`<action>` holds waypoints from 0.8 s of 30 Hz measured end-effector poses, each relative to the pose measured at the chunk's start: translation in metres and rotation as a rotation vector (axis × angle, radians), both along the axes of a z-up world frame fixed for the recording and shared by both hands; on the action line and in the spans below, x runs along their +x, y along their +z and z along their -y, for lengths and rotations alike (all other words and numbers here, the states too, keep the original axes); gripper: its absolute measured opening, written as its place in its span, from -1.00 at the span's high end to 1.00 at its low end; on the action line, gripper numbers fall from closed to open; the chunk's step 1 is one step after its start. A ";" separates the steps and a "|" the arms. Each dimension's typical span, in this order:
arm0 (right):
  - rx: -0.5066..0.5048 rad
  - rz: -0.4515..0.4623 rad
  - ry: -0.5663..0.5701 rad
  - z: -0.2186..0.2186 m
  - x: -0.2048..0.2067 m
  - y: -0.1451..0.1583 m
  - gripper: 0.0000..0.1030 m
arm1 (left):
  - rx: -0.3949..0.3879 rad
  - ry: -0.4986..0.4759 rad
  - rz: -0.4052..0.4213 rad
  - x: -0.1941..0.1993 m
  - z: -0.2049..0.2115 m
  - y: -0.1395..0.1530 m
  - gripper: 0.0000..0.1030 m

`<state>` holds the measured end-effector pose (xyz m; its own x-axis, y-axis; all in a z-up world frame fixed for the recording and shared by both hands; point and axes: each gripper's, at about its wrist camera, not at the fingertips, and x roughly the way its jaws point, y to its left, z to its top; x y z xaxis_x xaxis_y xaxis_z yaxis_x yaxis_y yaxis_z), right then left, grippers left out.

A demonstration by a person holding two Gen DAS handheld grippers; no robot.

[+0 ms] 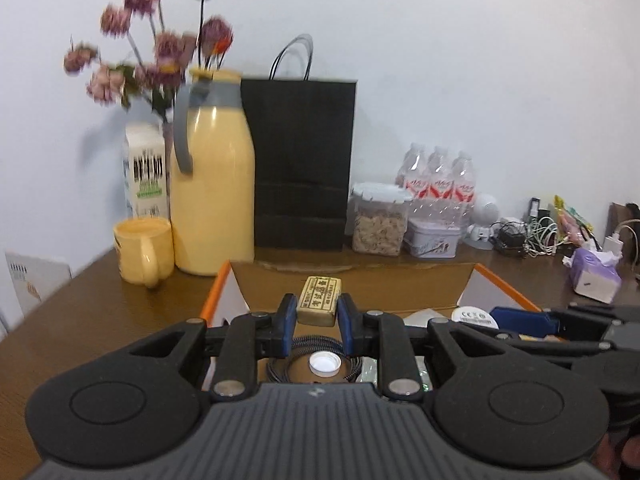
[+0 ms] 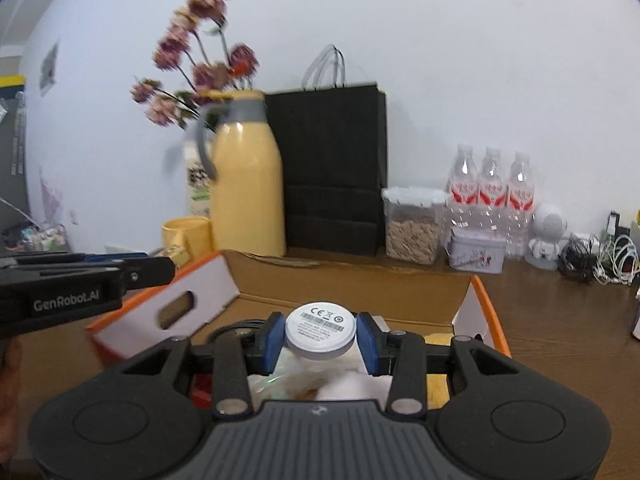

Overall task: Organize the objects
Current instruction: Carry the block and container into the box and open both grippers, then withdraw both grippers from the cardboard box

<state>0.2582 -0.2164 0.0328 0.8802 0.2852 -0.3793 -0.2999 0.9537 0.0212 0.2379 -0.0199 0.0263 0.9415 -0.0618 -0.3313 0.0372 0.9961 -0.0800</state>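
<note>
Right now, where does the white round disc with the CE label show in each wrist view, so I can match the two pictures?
Left wrist view: the white round disc peeks out low right, mostly hidden behind the left gripper's linkage, at the right gripper.
Right wrist view: the disc sits low centre, clamped between the right gripper's blue pads, label up.
Shared landmark: the yellow jug beside the black paper bag.

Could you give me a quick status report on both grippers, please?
Left gripper shut on tan block. Right gripper shut on white puck. Both above open box. Nothing blocking.
</note>
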 end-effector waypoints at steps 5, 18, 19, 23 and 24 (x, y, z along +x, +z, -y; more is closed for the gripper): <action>0.000 -0.061 -0.027 0.006 0.010 -0.019 0.26 | 0.006 -0.023 -0.064 0.010 -0.002 -0.019 0.56; -0.021 -0.045 -0.072 0.007 0.005 -0.020 -0.32 | -0.002 0.019 0.000 -0.005 -0.003 -0.014 -0.85; -0.023 -0.037 -0.082 0.007 0.003 -0.020 -0.49 | -0.008 0.029 0.011 -0.006 -0.004 -0.014 -1.00; -0.023 -0.014 -0.120 0.010 0.000 -0.021 -0.88 | -0.026 0.038 0.034 -0.010 -0.007 -0.012 -1.00; -0.020 -0.011 -0.124 0.011 0.000 -0.021 -0.95 | -0.025 0.039 0.037 -0.011 -0.007 -0.011 -1.00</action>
